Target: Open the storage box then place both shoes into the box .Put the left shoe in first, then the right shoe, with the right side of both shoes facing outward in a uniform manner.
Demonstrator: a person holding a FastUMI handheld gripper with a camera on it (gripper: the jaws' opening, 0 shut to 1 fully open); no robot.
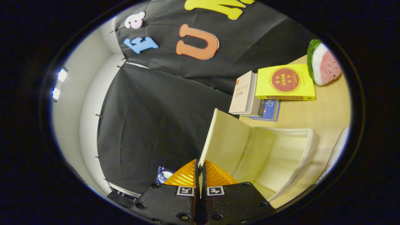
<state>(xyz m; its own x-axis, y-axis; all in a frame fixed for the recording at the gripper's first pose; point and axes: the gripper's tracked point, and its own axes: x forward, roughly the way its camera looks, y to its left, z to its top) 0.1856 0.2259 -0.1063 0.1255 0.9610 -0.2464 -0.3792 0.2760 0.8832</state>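
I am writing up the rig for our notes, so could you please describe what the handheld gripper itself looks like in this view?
The gripper has two ridged, wedge-shaped fingers on flat black textured plates fixed with dark screws. Each plate carries a small square black-and-white marker near the inner edge.

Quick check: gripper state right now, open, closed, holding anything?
Gripper: closed on the edge of the storage box lid, which stands raised; box open and empty.

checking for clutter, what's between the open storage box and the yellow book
In the gripper view, between storage box and yellow book: bare table, plus a blue book corner near the raised lid, whose edge the gripper is shut on.
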